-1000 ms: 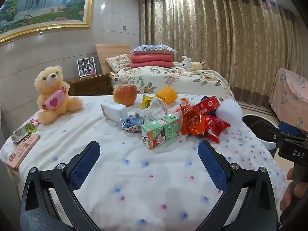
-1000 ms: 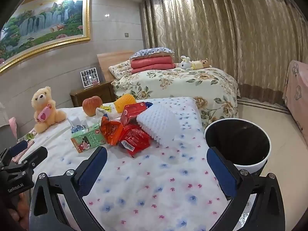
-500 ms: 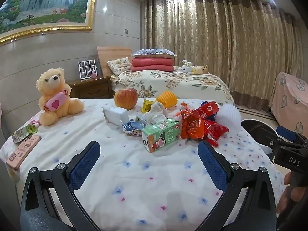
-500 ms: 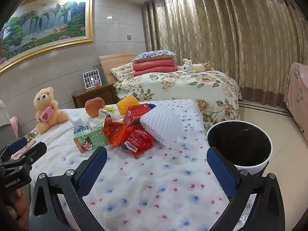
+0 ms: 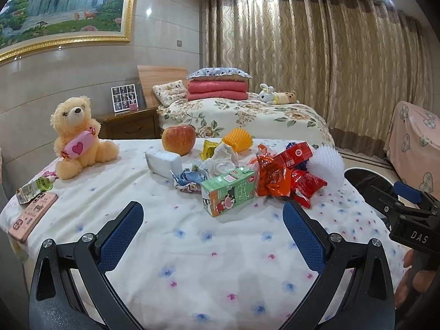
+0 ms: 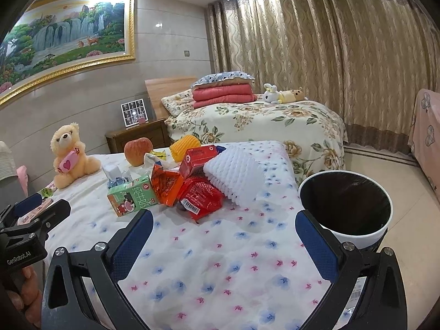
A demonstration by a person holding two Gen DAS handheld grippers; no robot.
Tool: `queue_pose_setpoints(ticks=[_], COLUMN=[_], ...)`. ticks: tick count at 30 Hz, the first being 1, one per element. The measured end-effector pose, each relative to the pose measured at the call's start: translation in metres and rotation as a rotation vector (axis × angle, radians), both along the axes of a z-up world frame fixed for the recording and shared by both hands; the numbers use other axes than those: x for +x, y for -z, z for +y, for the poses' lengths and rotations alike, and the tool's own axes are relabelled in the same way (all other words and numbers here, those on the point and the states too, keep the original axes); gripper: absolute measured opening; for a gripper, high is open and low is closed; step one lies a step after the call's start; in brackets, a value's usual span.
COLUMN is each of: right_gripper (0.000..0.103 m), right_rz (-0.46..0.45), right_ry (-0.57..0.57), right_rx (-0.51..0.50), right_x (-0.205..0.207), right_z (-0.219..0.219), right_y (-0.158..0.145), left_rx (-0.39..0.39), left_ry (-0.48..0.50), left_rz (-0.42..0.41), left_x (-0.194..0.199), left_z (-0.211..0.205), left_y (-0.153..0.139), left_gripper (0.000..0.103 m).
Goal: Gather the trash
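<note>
Left wrist view
Left gripper (image 5: 213, 224): jaws spread wide, nothing between them, low over the flowered bedspread (image 5: 192, 253).
Trash pile: one green carton (image 5: 228, 190) lying nearest; one orange wrapper (image 5: 271, 176), one red packet (image 5: 308, 185) and one red box (image 5: 298, 151) to its right; one white foam net (image 5: 328, 167) at the far right; crumpled tissue (image 5: 222, 159), one blue wrapper (image 5: 189, 178) and one yellow wrapper (image 5: 208, 148) behind.
Other things: one apple (image 5: 178, 139), one orange foam net (image 5: 238, 143), one white block (image 5: 163, 162), one teddy bear (image 5: 78, 137), one pink phone (image 5: 33, 216) at the left edge.
Right gripper (image 5: 407, 198): seen side-on at the right edge with fingers of a hand (image 5: 412, 277) below; cannot tell its opening here.

Right wrist view
Right gripper (image 6: 224, 232): jaws set wide apart, empty, above the bedspread.
Bin (image 6: 345, 206): one, white rim, black liner, on the floor just beside the bed's right edge, showing behind the right finger.
Trash: the carton, wrapper, packet, box and white net lie in one touching cluster ahead, well apart from both fingers.
In the way: nothing lies between the jaws and the pile.
</note>
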State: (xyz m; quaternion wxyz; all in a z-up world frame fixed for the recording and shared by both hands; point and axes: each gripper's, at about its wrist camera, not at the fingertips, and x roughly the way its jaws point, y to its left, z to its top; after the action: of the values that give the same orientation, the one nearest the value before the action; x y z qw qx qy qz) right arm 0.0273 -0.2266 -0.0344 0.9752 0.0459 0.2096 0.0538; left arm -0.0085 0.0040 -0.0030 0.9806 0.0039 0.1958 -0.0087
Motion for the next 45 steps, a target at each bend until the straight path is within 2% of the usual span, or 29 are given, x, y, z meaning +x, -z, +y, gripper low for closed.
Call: queue_pose_setpoints(ticks=[38, 45], right_gripper=[0.103, 0.103], right_rz=[-0.001, 0.033], right_ry=[-0.01, -0.027], right_rx=[0.02, 0.029], right_x=[-0.001, 0.008], right_z=[0.001, 0.005], right_y=[0.002, 0.006], left_rx=[0.003, -0.016], left_ry=[-0.006, -0.01], left_rz=[0.026, 0.064], left_x=[0.008, 0.017], left_z=[-0.003, 0.003], left_y=[0.009, 0.013], left_gripper=[0.103, 0.103])
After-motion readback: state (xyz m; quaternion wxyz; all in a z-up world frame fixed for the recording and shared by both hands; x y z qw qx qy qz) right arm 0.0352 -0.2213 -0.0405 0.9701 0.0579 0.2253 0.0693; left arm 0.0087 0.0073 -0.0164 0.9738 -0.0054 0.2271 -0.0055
